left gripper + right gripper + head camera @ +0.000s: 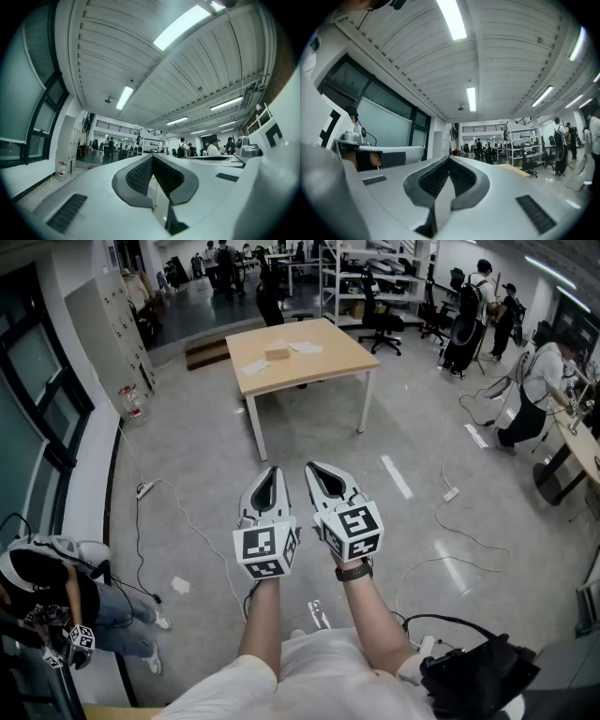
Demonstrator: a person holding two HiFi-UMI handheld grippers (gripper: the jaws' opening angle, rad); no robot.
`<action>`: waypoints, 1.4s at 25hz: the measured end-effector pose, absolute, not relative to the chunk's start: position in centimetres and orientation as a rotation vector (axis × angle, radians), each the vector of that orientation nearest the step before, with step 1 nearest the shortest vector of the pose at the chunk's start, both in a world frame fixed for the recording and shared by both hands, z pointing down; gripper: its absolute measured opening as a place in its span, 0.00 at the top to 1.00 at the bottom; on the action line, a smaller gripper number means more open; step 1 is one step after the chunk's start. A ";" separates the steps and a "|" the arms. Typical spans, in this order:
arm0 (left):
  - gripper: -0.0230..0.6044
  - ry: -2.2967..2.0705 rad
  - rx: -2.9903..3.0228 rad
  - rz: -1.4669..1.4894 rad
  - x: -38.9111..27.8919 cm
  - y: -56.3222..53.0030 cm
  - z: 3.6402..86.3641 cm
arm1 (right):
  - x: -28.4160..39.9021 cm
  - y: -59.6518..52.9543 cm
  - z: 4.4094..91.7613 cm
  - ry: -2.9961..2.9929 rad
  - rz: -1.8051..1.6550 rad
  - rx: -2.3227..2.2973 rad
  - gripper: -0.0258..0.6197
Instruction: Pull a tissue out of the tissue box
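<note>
A small tan tissue box (277, 352) lies on a light wooden table (309, 362) several steps ahead, with white sheets (302, 347) beside it. My left gripper (272, 472) and right gripper (312, 468) are held side by side at about waist height, pointing toward that table and far short of it. Both are shut with nothing between their jaws. In the left gripper view the left gripper (152, 156) shows its tips closed against the room beyond. The right gripper (449, 158) is likewise closed in its own view, with the table (518, 169) off to the right.
Cables (450, 540) and a power strip (144, 489) trail over the grey floor. A person (56, 592) sits low at the left, and a black bag (478, 676) lies at the lower right. People (534, 381), office chairs (380, 324) and shelving (375, 268) stand beyond.
</note>
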State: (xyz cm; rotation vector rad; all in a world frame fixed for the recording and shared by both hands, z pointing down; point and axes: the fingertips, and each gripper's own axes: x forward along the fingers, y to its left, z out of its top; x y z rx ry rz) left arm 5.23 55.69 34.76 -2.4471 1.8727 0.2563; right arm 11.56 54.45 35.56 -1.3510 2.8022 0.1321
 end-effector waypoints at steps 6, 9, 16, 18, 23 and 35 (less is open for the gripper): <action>0.96 1.858 -2.454 0.295 5.0 56.9 33.0 | 11.8 55.4 34.6 2.792 0.122 -1.381 0.96; 0.96 1.853 -2.464 0.283 4.8 56.8 33.3 | 11.5 55.3 34.5 2.788 0.129 -1.387 0.96; 0.96 1.819 -2.487 0.246 3.2 57.3 34.2 | 9.8 55.9 34.8 2.770 0.136 -1.399 0.96; 0.96 1.809 -2.502 0.243 2.2 57.6 34.4 | 9.1 56.1 34.8 2.743 0.125 -1.412 0.96; 0.96 1.869 -2.537 0.187 1.6 56.4 35.4 | 9.3 55.7 35.2 2.713 0.069 -1.465 0.96; 0.96 1.904 -2.440 0.078 -1.0 52.1 37.6 | 10.0 51.1 36.7 2.516 0.033 -1.796 0.96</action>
